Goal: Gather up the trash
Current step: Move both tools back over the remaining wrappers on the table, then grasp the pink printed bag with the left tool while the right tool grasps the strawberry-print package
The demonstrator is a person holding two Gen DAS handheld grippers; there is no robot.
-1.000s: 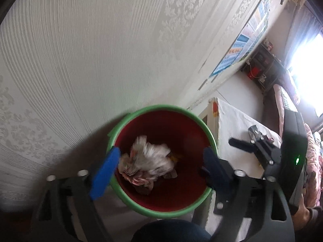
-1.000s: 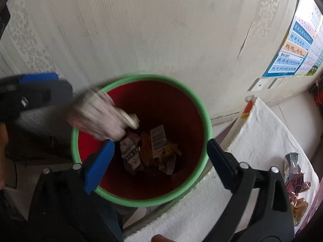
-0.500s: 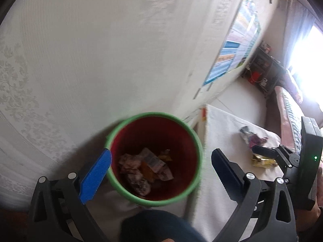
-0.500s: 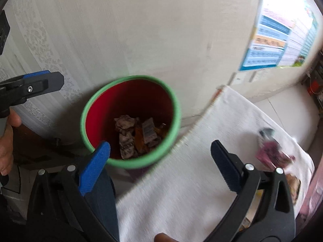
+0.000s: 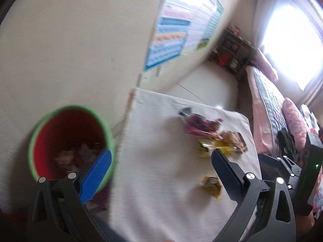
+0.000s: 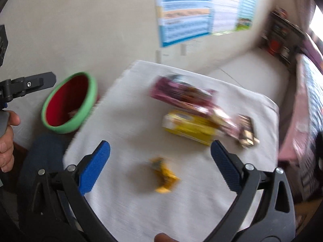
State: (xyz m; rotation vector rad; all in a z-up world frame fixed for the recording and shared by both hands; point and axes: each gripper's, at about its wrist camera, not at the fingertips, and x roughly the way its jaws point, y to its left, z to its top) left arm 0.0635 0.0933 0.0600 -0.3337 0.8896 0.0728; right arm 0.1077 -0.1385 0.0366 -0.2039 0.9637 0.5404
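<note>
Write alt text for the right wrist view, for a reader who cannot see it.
The open, empty right gripper hangs above a white cloth where wrappers lie: a small yellow one nearest, a yellow packet and a pink packet beyond. At left, beside the cloth, stands a red bin with a green rim. The picture is blurred.

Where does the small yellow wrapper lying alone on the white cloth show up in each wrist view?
Left wrist: small yellow wrapper at lower right of centre, just left of the right-hand finger.
Right wrist: small yellow wrapper at lower centre, between the two fingers.
Shared landmark: the red bin with a green rim, left of the cloth in both.
</note>
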